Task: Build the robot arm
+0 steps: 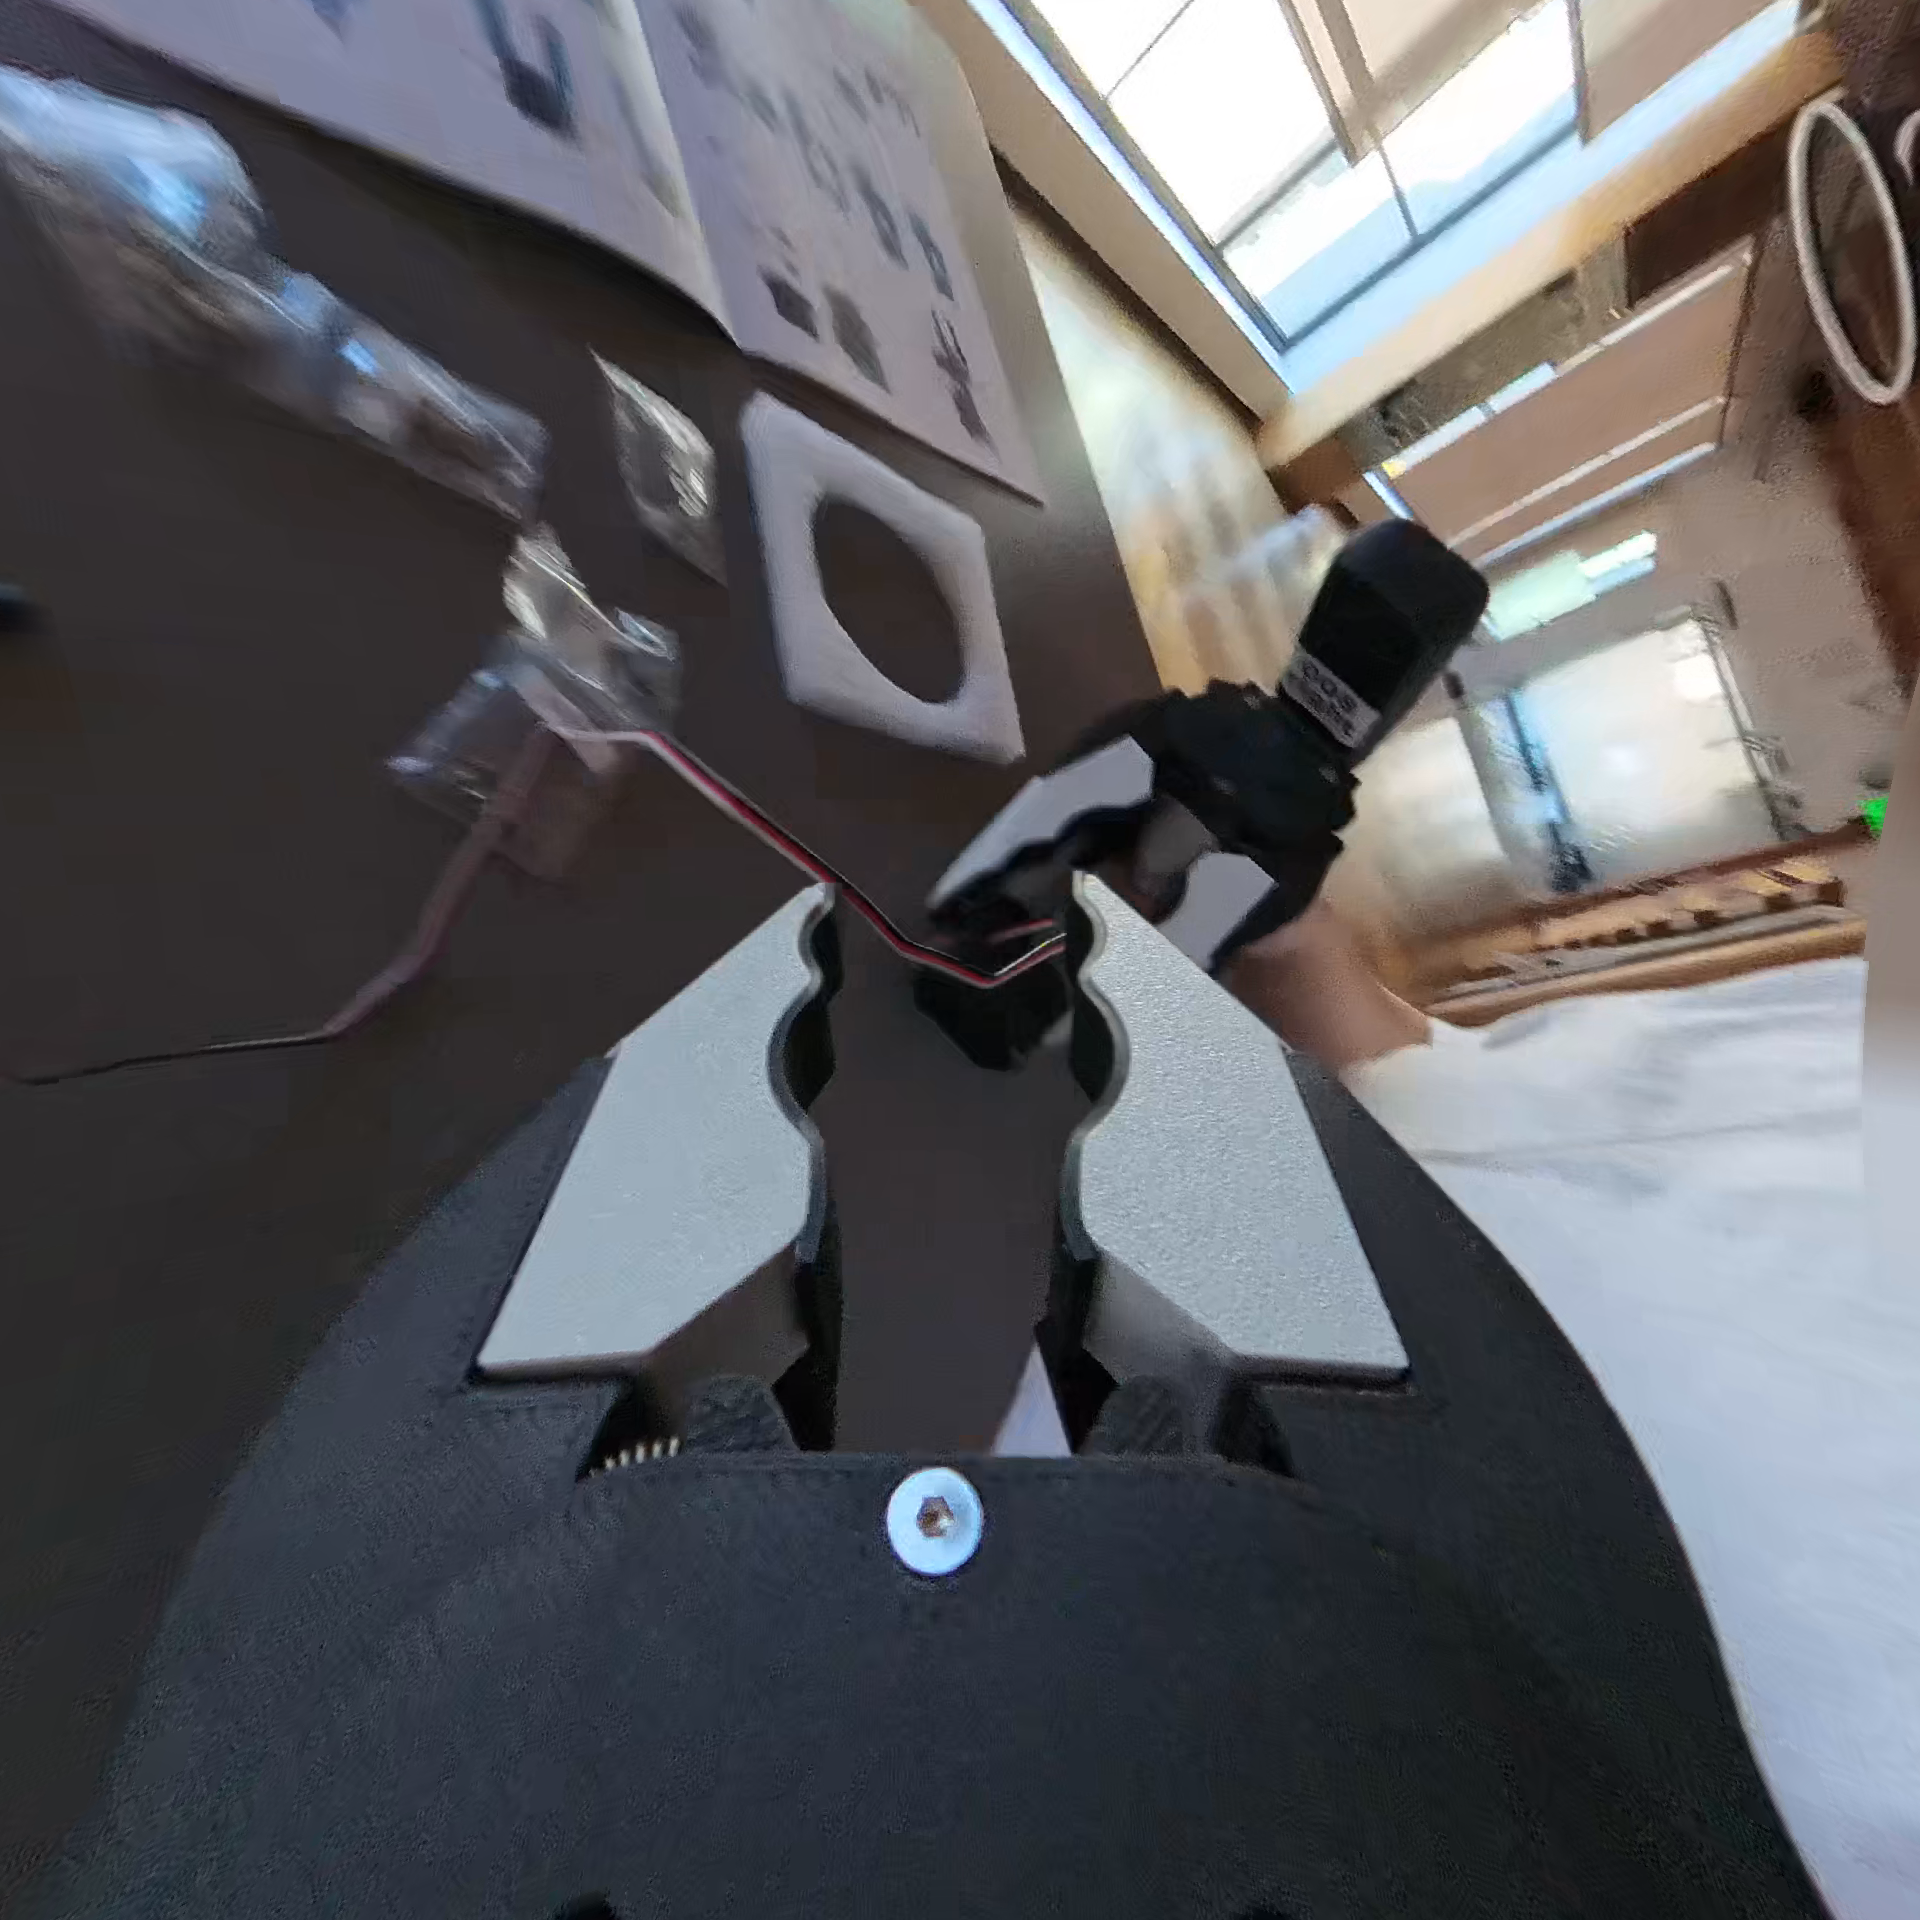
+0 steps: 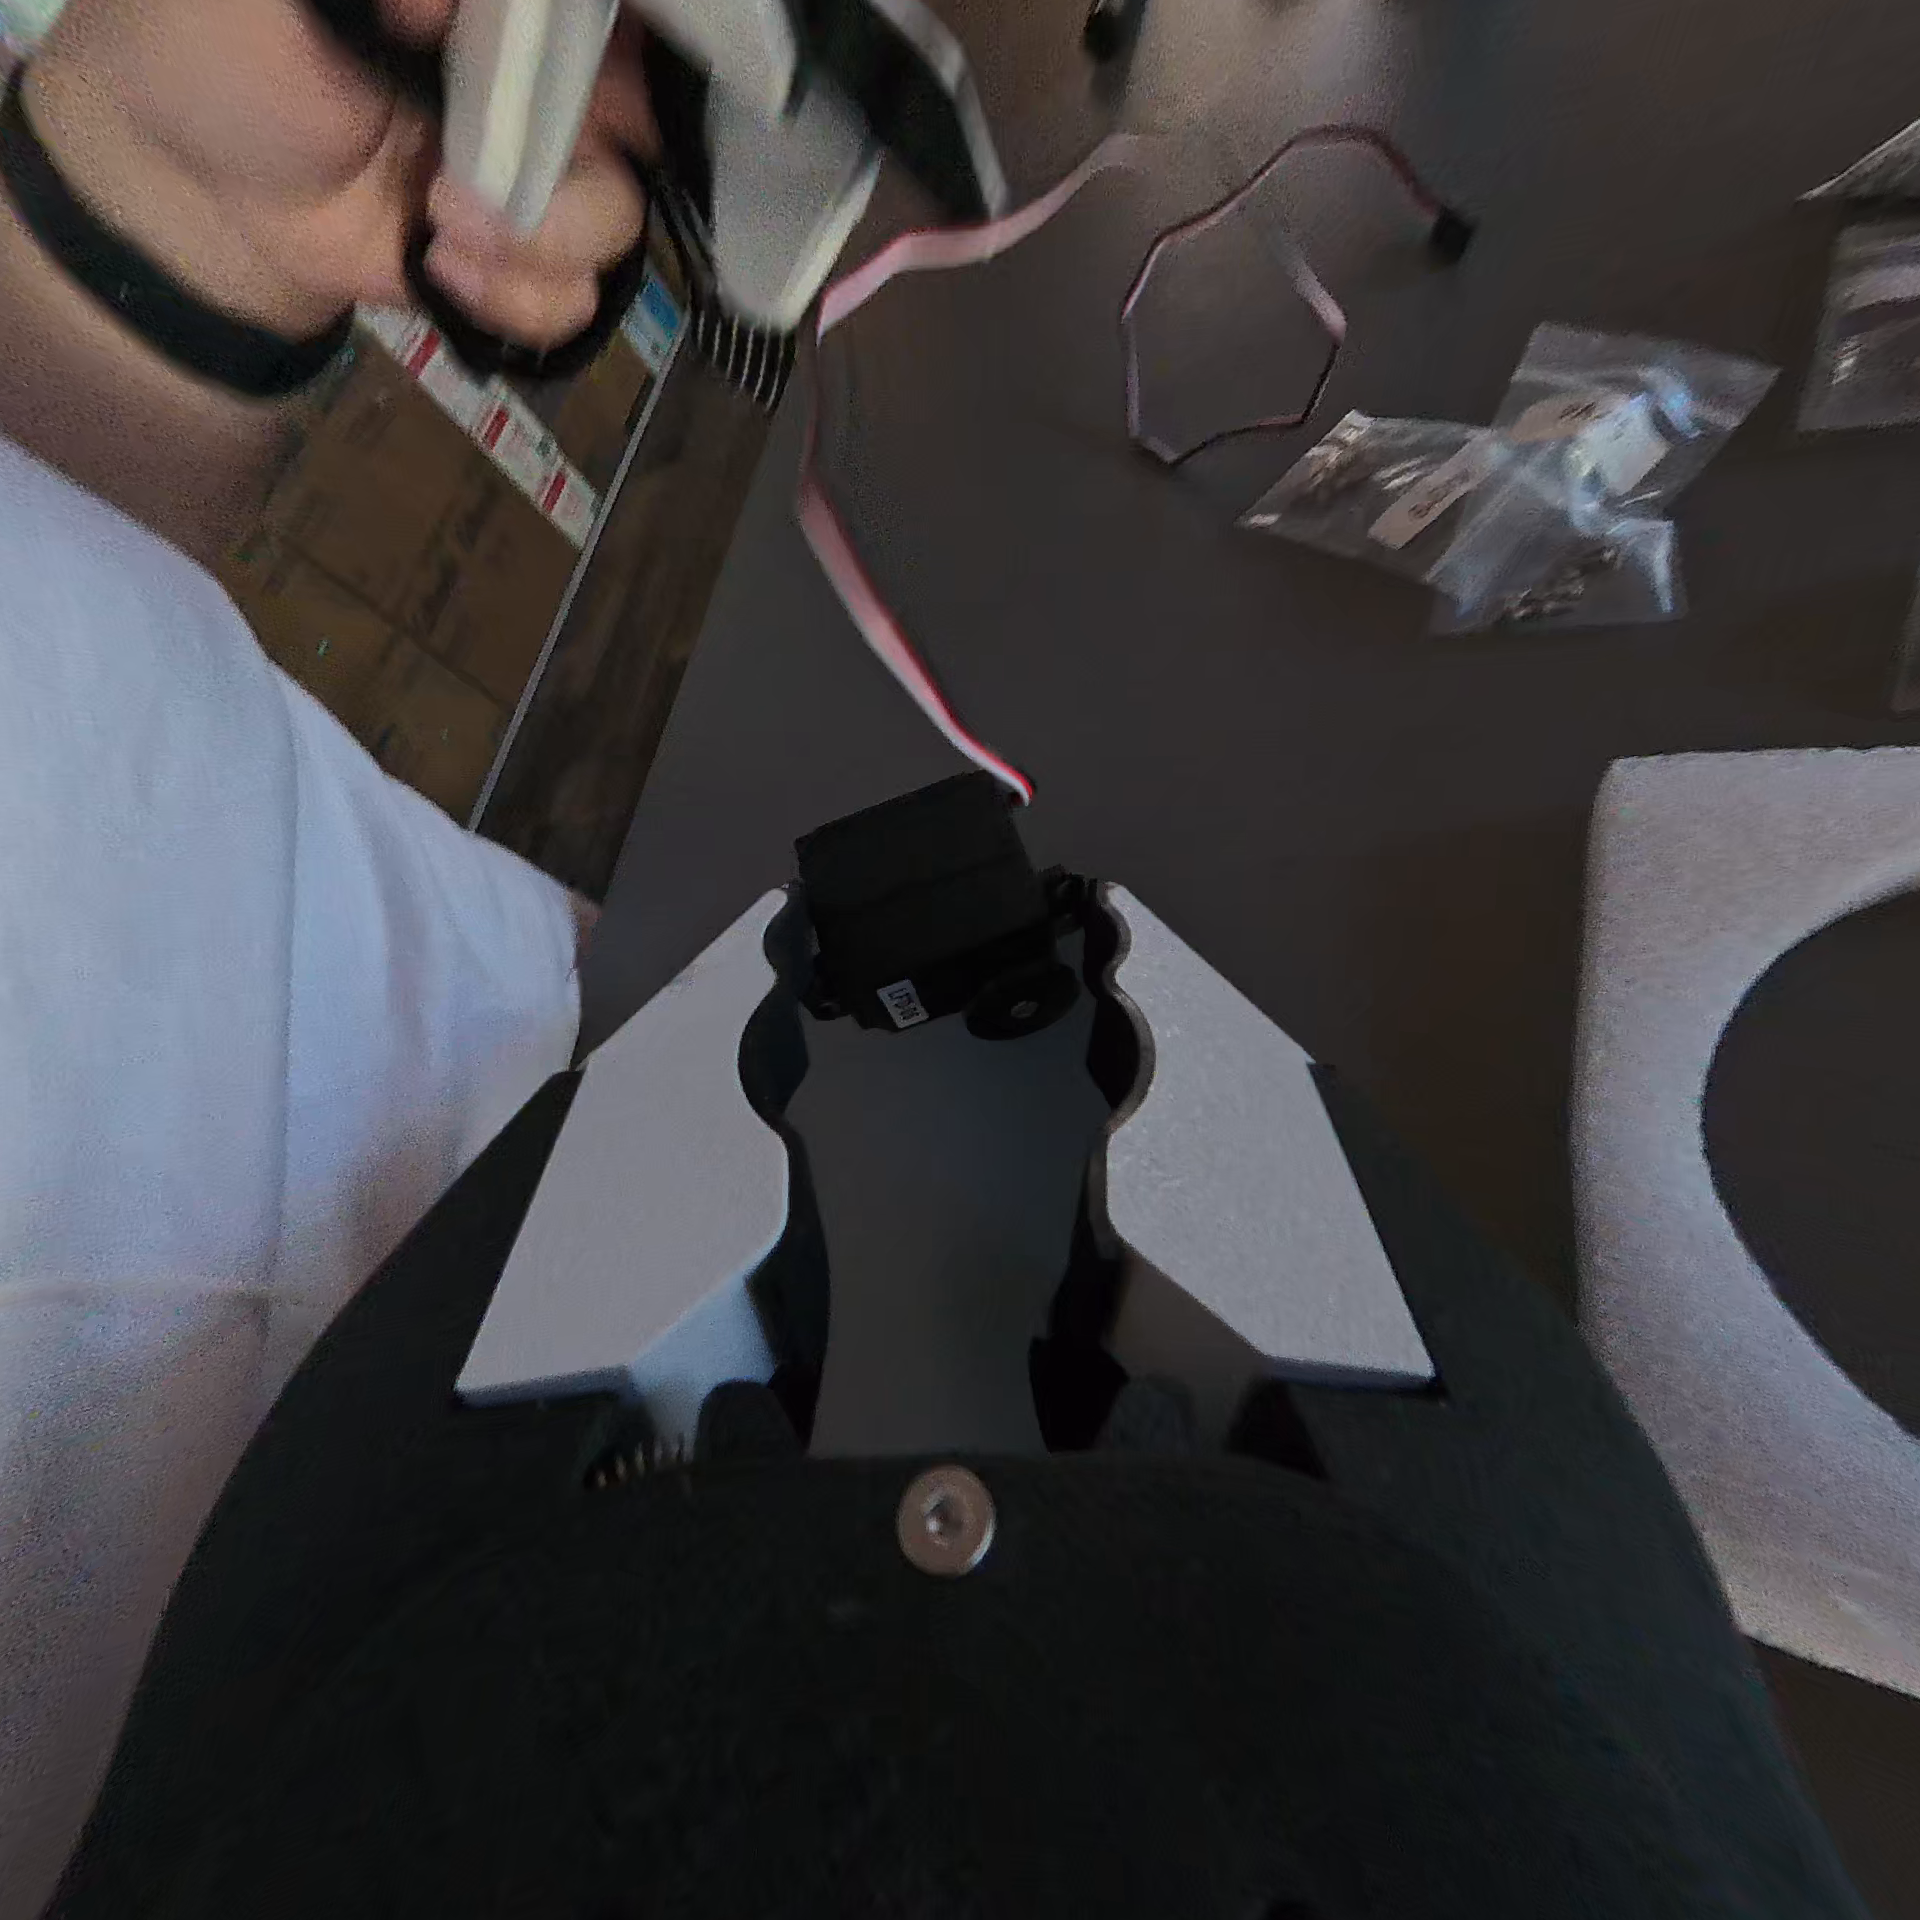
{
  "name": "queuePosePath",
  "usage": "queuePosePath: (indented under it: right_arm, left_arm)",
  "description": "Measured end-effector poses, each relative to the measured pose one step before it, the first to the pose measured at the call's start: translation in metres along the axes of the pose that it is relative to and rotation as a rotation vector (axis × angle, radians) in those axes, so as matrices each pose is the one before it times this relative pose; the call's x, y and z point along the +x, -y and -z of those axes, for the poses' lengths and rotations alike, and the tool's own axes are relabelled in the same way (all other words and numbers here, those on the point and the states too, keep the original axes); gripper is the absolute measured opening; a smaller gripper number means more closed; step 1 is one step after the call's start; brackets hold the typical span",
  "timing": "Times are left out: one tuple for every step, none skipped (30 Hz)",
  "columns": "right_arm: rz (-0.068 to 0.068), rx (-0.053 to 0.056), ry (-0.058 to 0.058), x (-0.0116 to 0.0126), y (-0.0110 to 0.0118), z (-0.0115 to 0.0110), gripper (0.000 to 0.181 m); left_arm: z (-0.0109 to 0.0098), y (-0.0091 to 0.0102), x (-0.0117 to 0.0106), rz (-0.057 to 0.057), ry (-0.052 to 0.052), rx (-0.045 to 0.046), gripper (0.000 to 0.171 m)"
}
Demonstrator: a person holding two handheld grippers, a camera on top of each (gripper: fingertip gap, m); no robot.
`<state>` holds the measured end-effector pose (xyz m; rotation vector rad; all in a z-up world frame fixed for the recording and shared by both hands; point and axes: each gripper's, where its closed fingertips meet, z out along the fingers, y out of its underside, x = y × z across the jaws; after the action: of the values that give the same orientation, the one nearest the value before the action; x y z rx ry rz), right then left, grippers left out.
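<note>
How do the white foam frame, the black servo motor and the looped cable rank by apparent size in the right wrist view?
1. White foam frame: largest, though cut off at the edge.
2. Looped cable and black servo motor: about equal. The servo, between the right gripper jaws, is nearer the camera, so I leave these unranked.

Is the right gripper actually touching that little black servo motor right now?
Touching. The right wrist view shows the right gripper with its two fingertips pressed against either side of the black servo motor, no gap visible.

Matt grey tool fingers point(image 2: 665, 1164) — glossy plastic bags point(image 2: 1517, 488).
</note>
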<state>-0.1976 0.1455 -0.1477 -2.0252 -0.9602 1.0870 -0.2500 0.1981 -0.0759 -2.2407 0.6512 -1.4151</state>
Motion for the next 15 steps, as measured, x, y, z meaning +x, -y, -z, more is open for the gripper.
queuePosePath:
  right_arm:
    - [-0.0086,0.0266,-0.0171,0.00339,0.00290,-0.00049,0.053]
    - [-0.0151,0.0167,-0.0199,0.00395,0.00173,0.00017,0.053]
    - [-0.0146,0.0173,-0.0223,0.00430,0.00252,0.00090,0.053]
    - [-0.0072,0.0293,-0.0191,0.00371,0.00424,0.00156,0.053]
    - [-0.0076,0.0282,-0.0128,0.00287,0.00411,0.00179,0.053]
    - [-0.0109,0.0162,-0.0046,0.00199,0.00216,0.00153,0.053]
    - [-0.0215,-0.0029,-0.0007,0.00197,-0.00084,0.00065,0.053]
    - [-0.0277,-0.0128,0.0036,0.00158,-0.00224,0.00001,0.053]
    - [-0.0261,-0.0094,0.0117,0.00019,-0.00178,0.00013,0.053]
    - [-0.0209,-0.0045,0.0086,-0.00018,-0.00112,0.00034,0.053]
    - [-0.0111,-0.0068,-0.0006,0.00047,-0.00141,0.00033,0.053]
    - [-0.0083,-0.0186,-0.0061,0.00096,-0.00309,-0.00007,0.053]
    - [-0.0130,-0.0277,-0.0058,0.00104,-0.00419,-0.00071,0.054]
    - [-0.0149,-0.0271,0.0046,-0.00058,-0.00391,-0.00096,0.054]
    - [-0.0226,-0.0140,0.0167,-0.00268,-0.00149,-0.00033,0.054]
  left_arm:
    - [-0.00713,-0.00646,0.00358,0.0181,-0.0145,-0.01880,0.042]
    - [-0.00631,-0.00453,0.00278,0.0154,-0.0149,-0.01073,0.044]
    - [-0.00600,-0.00414,0.00217,0.0192,-0.0167,-0.01179,0.045]
    - [-0.00543,-0.00505,-0.00053,0.0223,-0.0046,-0.02169,0.048]
    - [-0.00477,-0.00527,-0.00285,0.0207,0.0073,-0.02679,0.052]
    - [-0.00316,-0.00386,-0.00322,0.0153,0.0114,-0.01812,0.054]
    - [-0.00112,-0.00174,-0.00421,0.0194,0.0195,-0.00339,0.054]
    - [0.00148,0.00072,-0.00402,0.0233,0.0157,0.01297,0.050]
    - [0.00379,0.00273,-0.00293,0.0250,0.0069,0.02434,0.044]
    - [0.00600,0.00538,-0.00212,0.0191,0.0014,0.03814,0.040]
    - [0.00780,0.00741,-0.00395,0.0115,0.0143,0.04761,0.035]
    - [0.00888,0.00915,-0.00556,0.0025,0.0278,0.05430,0.034]
    - [0.00934,0.01035,-0.00341,-0.0103,0.0243,0.06082,0.033]
    - [0.00814,0.00864,-0.00088,-0.0197,0.0201,0.04910,0.031]
    - [0.00609,0.00482,0.00243,-0.0234,0.0094,0.02292,0.030]
